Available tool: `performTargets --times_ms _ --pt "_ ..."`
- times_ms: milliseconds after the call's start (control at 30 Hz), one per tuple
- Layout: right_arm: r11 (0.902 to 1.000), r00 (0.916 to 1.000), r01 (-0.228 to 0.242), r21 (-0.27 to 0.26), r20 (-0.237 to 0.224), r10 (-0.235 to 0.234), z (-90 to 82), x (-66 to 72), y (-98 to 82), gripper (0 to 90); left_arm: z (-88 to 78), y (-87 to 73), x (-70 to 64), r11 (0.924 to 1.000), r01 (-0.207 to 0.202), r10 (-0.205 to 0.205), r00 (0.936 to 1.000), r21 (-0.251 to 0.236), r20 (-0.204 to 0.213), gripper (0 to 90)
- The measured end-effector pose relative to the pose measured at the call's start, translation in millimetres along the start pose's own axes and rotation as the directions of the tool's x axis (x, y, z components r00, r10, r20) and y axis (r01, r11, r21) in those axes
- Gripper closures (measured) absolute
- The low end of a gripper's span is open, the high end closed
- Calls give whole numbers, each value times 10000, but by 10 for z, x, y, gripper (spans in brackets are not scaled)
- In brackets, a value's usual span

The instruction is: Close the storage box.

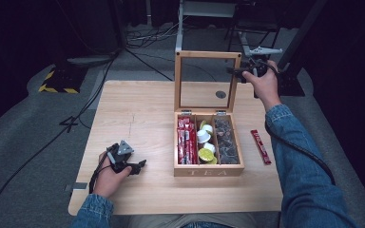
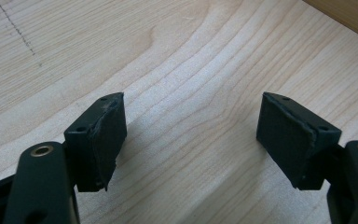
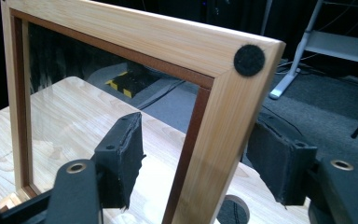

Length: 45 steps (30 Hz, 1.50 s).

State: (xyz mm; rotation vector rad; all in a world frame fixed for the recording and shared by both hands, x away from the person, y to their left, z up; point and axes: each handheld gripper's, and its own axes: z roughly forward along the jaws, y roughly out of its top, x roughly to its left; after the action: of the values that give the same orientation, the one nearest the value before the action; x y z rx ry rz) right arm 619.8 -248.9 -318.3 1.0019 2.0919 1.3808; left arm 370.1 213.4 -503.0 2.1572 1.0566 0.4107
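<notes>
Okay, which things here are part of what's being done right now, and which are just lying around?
In the job:
- right gripper, jaws astride the lid's frame, not pressing
- glass lid, standing upright
- tea box

Lying about:
- red sachet on the table, right of the box
- left gripper, open over bare wood

The left gripper [image 2: 189,135] hangs low over a pale wooden table [image 2: 177,60], its two black jaws standing wide apart with only bare grain between them. The worn pads [image 2: 109,140] face each other across the gap and hold nothing. A strip of darker wood [image 2: 349,16] crosses the upper right corner, well clear of the jaws.
</notes>
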Motion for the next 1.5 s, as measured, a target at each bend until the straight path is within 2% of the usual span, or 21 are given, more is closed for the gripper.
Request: performTargets --times_ms 200,400,633,767,800,900,1133,1500 --pt "9999 9999 67 -84 -85 -68 17 22 -1 388 0 1 1 10000 -14 14 10000 -5 -2 246" --pt "9997 9998 191 -160 -76 -192 -65 64 22 388 0 1 2 10000 -11 11 10000 -5 1 246" --pt "9982 9986 511 -327 -123 -515 -258 158 62 395 -2 2 3 10000 -25 25 10000 18 -1 246" --pt "9978 9985 492 -442 -204 -501 -374 219 75 400 -1 1 2 10000 -15 15 10000 15 2 246" --pt "9970 9977 608 -487 -256 -621 -453 259 74 411 -1 1 1 10000 -6 6 10000 21 4 245" --pt "9957 9966 759 -524 -274 -774 -544 304 67 436 -2 1 2 10000 -14 14 10000 25 6 246" --pt "9954 9949 879 -389 -464 -897 -775 436 31 471 1 3 8 10000 -10 10 10000 18 54 244" --pt "9927 9910 1178 -268 -606 -1193 -1005 565 -33 501 6 7 24 10000 -91 91 9999 14 100 237"
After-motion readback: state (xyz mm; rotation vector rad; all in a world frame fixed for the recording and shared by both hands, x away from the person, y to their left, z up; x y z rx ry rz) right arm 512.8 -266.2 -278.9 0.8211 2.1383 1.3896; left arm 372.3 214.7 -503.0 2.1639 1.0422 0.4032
